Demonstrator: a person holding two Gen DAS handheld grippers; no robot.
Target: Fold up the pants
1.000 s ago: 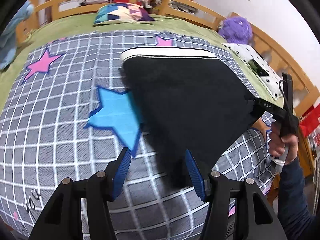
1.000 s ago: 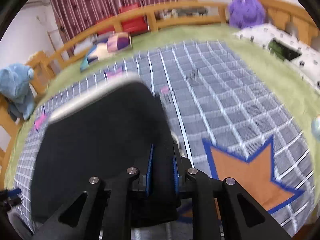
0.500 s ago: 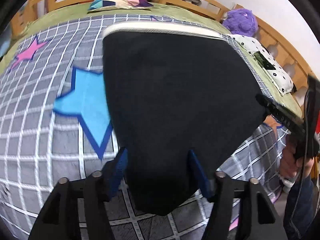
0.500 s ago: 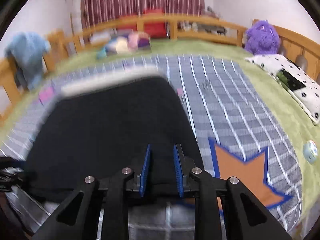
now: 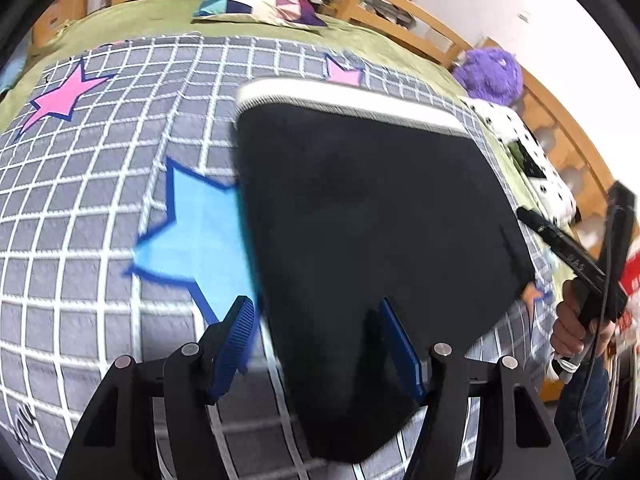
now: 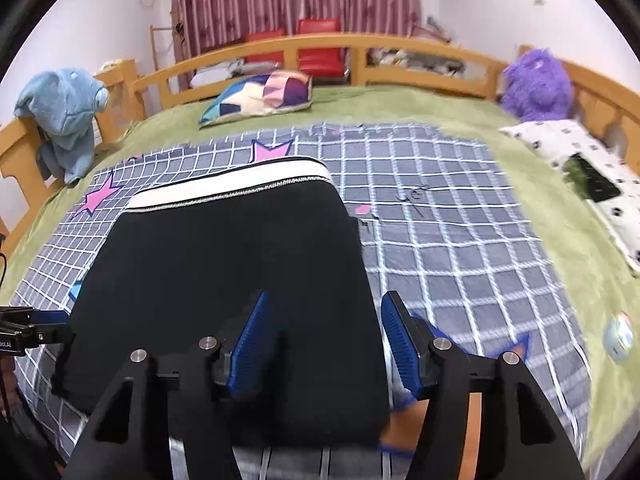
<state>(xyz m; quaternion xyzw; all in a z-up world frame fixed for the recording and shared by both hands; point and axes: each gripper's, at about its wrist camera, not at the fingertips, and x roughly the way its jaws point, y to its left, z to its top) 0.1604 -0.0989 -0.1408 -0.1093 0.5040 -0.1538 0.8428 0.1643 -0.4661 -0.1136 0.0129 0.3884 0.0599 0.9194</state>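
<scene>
- Left gripper (image 5: 316,340), nearest in its own view: blue ribbed pads spread, the near corner of the black fabric pants (image 5: 372,240) lying between them but not pressed. Jaws have just been opening wider.
- Right gripper (image 6: 326,340): pads spread, jaws just opened; the near right edge of the pants sits between them, released, not pinched.
- Pants lie flat on the grey checked quilt with star patches (image 6: 460,240), as one compact black block, white ribbed waistband (image 6: 232,186) at the far end.
- Judgement: a fold looks laid down and let go. The block reads as already doubled; whether another fold is intended I cannot tell. Left, at most: one more halving and smoothing.
- A person's hand (image 5: 576,320) grips the right tool's handle at the left view's edge.
- Count, mid to far: one pair of pants; two grippers; one multicoloured geometric pillow (image 6: 260,96); one white spotted cushion (image 6: 580,168); one purple fluffy toy (image 6: 536,84); one blue plush toy (image 6: 64,112) on the wooden bed rail (image 6: 400,50).
</scene>
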